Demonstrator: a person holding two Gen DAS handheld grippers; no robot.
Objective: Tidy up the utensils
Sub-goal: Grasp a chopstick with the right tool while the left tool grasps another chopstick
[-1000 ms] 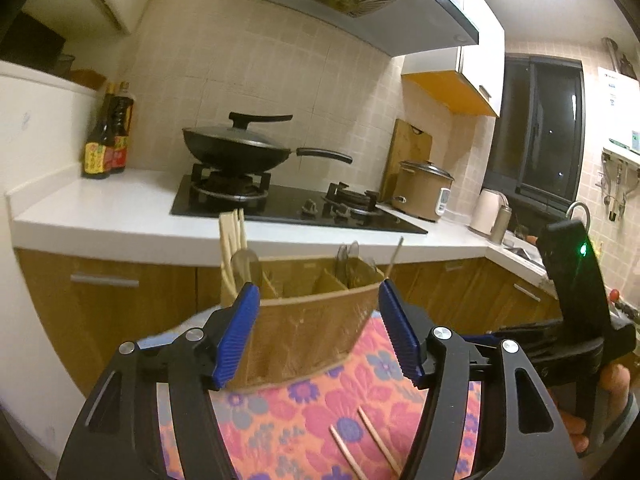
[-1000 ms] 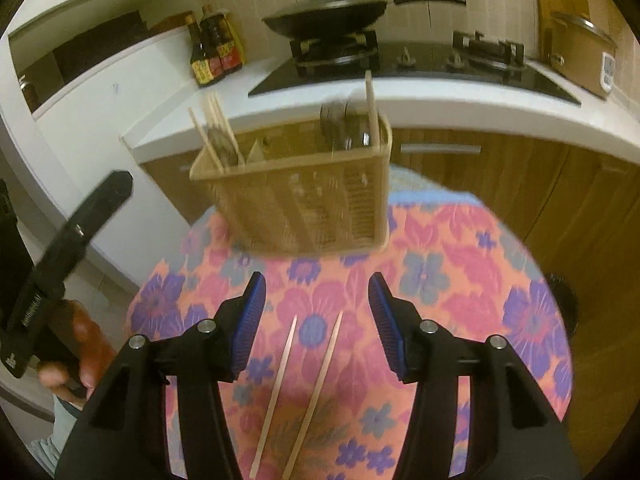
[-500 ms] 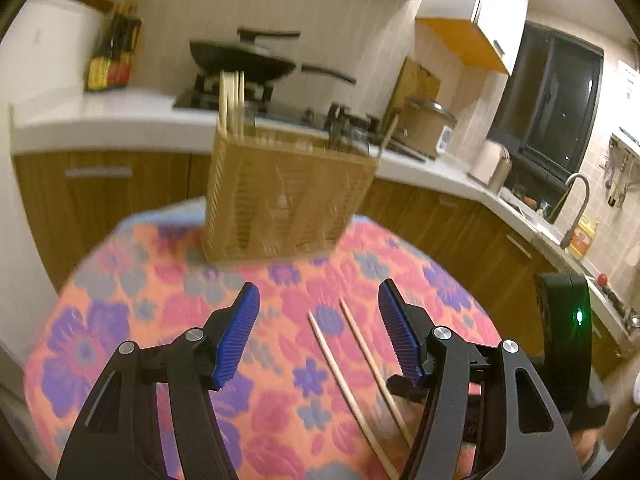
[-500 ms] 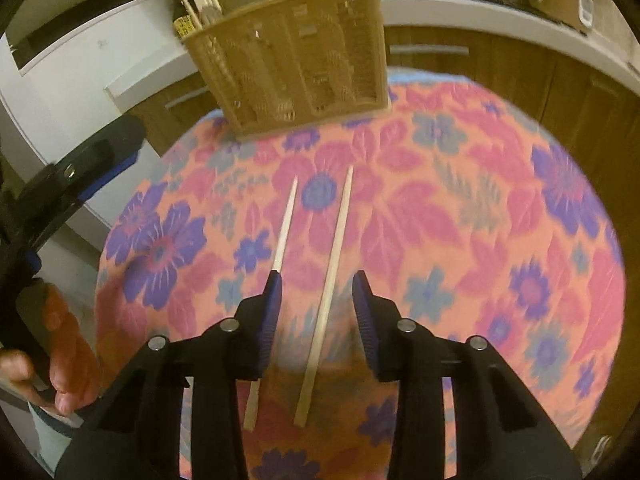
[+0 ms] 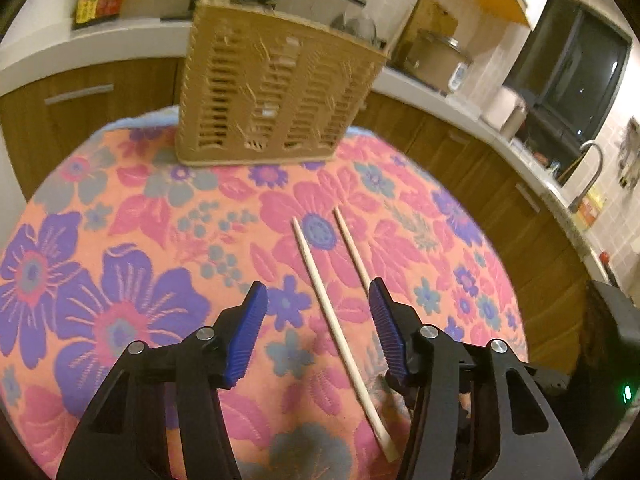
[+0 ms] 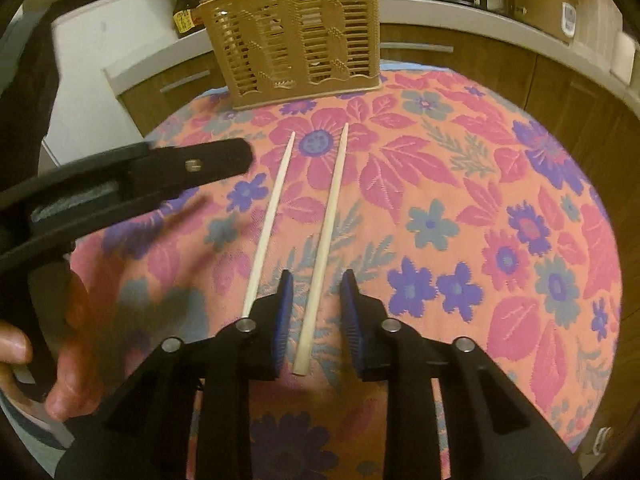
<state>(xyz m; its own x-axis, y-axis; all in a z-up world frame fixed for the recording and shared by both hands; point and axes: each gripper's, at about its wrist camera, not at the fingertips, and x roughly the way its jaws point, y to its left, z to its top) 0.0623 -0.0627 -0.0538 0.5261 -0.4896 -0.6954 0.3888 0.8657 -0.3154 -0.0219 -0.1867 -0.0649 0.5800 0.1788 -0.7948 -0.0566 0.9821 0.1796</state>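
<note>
Two pale wooden chopsticks lie side by side on a round table with a floral cloth (image 6: pixel 500 208). The right chopstick (image 6: pixel 326 236) runs between the fingers of my right gripper (image 6: pixel 316 280), which is low over it, jaws partly closed but apart from it. The left chopstick (image 6: pixel 270 220) lies just outside that gripper. In the left wrist view my left gripper (image 5: pixel 316 300) is open above the cloth, with one chopstick (image 5: pixel 336 304) between its fingers and the other chopstick (image 5: pixel 352 248) by its right finger. A tan slotted utensil basket (image 6: pixel 300 36) stands at the table's far edge.
Behind the table runs a white counter with wooden cabinets (image 5: pixel 76 92), sauce bottles (image 5: pixel 96 4), a wok on a hob and a cooker pot (image 5: pixel 440 56). The left gripper's body (image 6: pixel 132 176) and a hand (image 6: pixel 72 340) show at the left of the right wrist view.
Both grippers have dropped and tilted down toward the table. The right gripper has narrowed and come down around the right chopstick. The basket now sits farther up in both views.
</note>
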